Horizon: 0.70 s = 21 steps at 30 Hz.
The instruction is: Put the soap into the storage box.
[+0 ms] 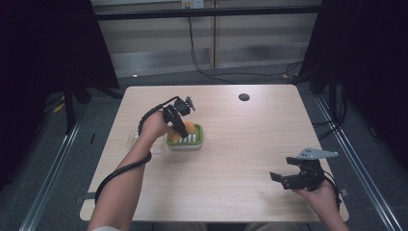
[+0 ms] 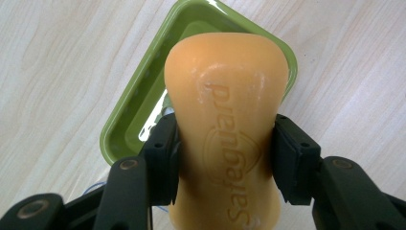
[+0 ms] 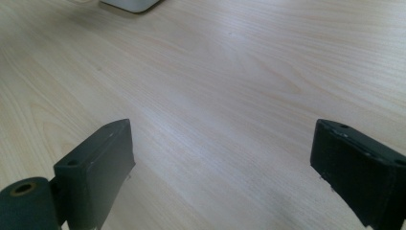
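Left claw [image 2: 225,158] clamped on waisted orange soap bar [image 2: 227,124], smooth, waxy, embossed lettering; soap held just above glossy green rounded-rectangle dish [image 2: 129,115]. Right claw [image 3: 222,172] stood apart, empty, over pale wood-grain table [image 3: 230,81], well apart from dish.

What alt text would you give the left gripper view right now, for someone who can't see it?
An orange bar of soap with embossed lettering is clamped at its narrow waist between the left gripper's two black jaws. Behind it lies a green soap dish on a pale wood table.
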Each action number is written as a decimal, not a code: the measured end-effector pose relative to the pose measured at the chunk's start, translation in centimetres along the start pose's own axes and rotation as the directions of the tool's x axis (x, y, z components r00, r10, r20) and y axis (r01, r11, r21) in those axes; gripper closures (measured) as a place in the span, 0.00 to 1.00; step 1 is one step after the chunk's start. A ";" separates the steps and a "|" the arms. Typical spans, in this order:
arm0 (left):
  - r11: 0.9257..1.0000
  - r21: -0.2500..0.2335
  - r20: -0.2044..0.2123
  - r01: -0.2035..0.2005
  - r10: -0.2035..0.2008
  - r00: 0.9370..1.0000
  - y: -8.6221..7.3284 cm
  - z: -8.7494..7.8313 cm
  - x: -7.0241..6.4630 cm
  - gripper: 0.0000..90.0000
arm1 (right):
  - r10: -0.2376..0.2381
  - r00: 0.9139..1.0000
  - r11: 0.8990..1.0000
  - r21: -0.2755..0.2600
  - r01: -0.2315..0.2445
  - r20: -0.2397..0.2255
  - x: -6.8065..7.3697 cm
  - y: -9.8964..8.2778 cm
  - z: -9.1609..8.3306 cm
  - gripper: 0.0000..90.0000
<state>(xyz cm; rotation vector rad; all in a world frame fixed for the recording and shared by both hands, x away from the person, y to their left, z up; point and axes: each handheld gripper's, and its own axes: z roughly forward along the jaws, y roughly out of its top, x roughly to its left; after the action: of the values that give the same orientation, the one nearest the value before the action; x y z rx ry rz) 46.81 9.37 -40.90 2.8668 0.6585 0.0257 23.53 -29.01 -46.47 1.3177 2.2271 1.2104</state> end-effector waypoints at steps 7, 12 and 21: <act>1.000 0.002 0.016 0.001 -0.001 1.000 0.0 0.3 0.3 0.56 | -0.002 1.000 1.000 0.004 0.002 -0.002 0.0 0.0 0.1 0.08; 1.000 0.005 0.016 -0.016 0.015 1.000 0.1 0.5 0.4 0.56 | 0.000 1.000 1.000 0.003 0.000 0.001 -0.1 0.0 0.1 0.08; 0.999 0.007 0.002 -0.044 0.044 0.999 0.2 0.9 0.3 0.56 | -0.011 1.000 1.000 0.004 0.011 0.006 0.0 0.0 0.1 0.08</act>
<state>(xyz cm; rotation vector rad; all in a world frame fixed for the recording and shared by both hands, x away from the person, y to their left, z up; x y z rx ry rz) 47.20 9.14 -41.78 2.8876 0.5962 0.0272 23.60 -28.99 -46.55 1.3075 2.2305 1.1973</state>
